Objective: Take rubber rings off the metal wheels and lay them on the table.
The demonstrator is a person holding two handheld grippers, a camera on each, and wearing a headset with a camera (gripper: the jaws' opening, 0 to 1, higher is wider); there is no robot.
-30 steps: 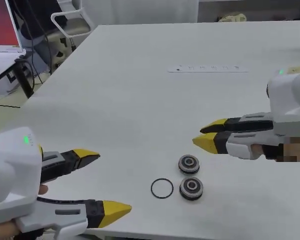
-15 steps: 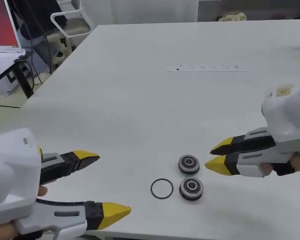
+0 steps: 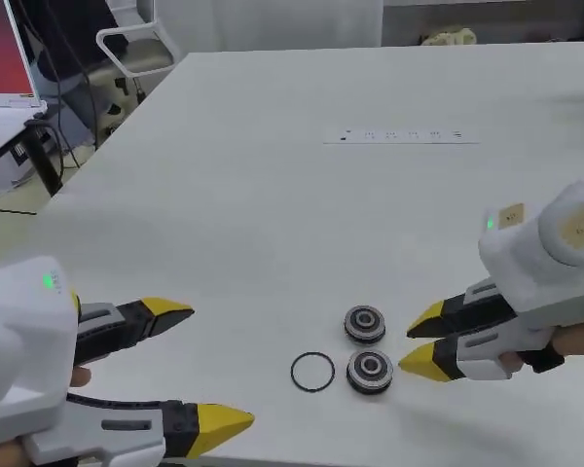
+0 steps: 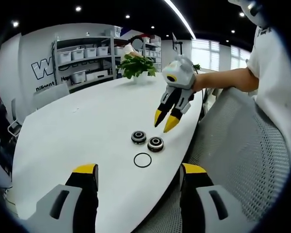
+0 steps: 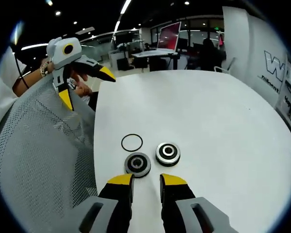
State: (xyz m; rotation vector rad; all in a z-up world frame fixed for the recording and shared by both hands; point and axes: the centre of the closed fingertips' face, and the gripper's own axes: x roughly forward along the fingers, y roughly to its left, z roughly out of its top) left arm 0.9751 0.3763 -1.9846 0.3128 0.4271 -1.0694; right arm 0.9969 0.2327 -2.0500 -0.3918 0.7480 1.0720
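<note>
White left gripper point(image 3: 221, 366) and right gripper point(image 3: 405, 349), black yellow-tipped fingers point(image 3: 122, 326), green lights point(image 3: 48, 282), white T-shirt point(image 4: 274, 77)

Table point(image 3: 273, 195) bare across its whole middle. Near front edge: far wheel point(image 3: 364, 324) and near wheel point(image 3: 371, 371) just beside each other, loose ring point(image 3: 312, 372) just left of them. Right tongs point(image 3: 411, 347) crowd the wheels from the right. Left tongs point(image 3: 219, 367) well apart, clear lane between.

A large "W" stands on the white wall point(image 4: 31, 50); the smaller lettering beneath is too blurred to read.
</note>
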